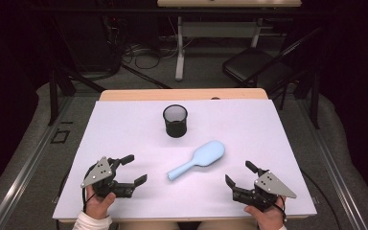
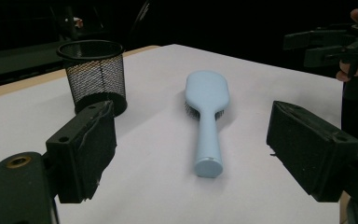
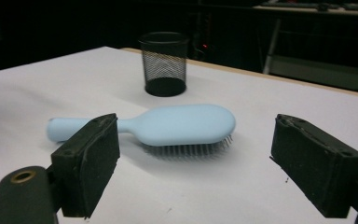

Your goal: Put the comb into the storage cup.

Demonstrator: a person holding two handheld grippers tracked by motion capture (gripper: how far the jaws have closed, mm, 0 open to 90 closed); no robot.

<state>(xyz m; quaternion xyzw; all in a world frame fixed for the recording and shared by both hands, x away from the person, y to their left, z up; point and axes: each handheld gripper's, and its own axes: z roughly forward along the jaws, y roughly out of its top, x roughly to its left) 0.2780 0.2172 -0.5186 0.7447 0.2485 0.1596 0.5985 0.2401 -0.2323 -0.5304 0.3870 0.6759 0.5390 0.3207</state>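
My left tool (image 1: 133, 168) sits at the near left corner of the white-topped desk (image 1: 124, 124), held in my left hand (image 1: 97, 200), its grey three-cornered plate on top and its two black jaws spread wide with nothing between them, pointing toward the middle of the desk. In the left gripper view the same jaws rise apart at either side, and beyond the gap between them lies the light blue plastic hairbrush (image 2: 207, 116), handle end nearest and bristles facing down. Further back and to the left in that view stands the black wire-mesh cup (image 2: 92, 72), upright and empty, near the head of the brush but not touching it. From the high view, the cup (image 1: 175, 120) stands behind the centre of the desk, and the hairbrush (image 1: 199, 160) lies flat just in front of it, slanting with its handle toward my left tool and its oval head toward the far right. The brush lies between my two tools, touched by neither. My right tool (image 1: 238, 174) rests at the near right corner in my right hand (image 1: 267, 216), jaws likewise spread and empty; in the right gripper view the hairbrush (image 3: 168, 124) lies crosswise beyond them, with the cup (image 3: 164, 63) behind it.
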